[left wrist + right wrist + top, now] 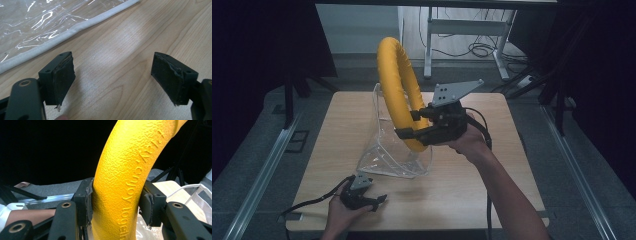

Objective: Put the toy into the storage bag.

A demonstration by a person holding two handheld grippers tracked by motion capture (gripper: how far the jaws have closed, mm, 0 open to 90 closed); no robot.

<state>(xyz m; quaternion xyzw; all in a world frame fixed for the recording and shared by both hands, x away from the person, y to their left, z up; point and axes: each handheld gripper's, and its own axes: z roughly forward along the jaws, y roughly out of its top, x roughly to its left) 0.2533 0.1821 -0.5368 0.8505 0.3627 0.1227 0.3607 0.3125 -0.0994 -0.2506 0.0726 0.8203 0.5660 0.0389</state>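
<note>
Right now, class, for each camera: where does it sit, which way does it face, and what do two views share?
High view: above the table, looking forward and down; both forearms, left claw, right claw.
Left gripper view: on the left claw, facing tabletop and clear plastic bag; jaws open.
Right gripper view: on the right claw, shut on the yellow ring.
Shared: high and right views show the ring.
</note>
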